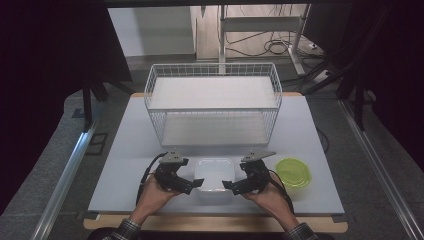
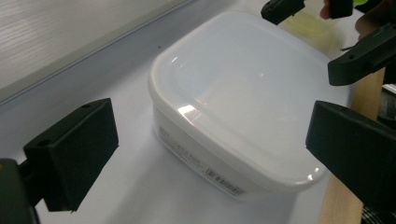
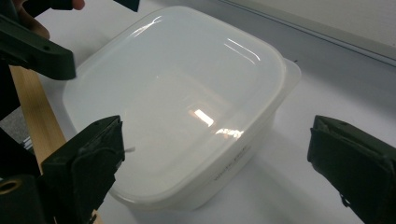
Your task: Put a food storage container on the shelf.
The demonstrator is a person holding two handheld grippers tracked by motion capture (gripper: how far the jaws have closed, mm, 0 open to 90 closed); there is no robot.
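White lidded container (image 2: pixel 233 107) bears an unreadable side label (image 2: pixel 201 165).

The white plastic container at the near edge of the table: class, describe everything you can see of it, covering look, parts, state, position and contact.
The white, translucent, rounded-square plastic container has a glossy lid seated on a slightly tapering tub, closed and upright. A printed label with a barcode runs along one side wall. It stands on the pale table near the front edge, in front of the white wire basket and left of the round green-lidded container. The left hand-held gripper and right hand-held gripper flank it, jaws open, not pressing on it.
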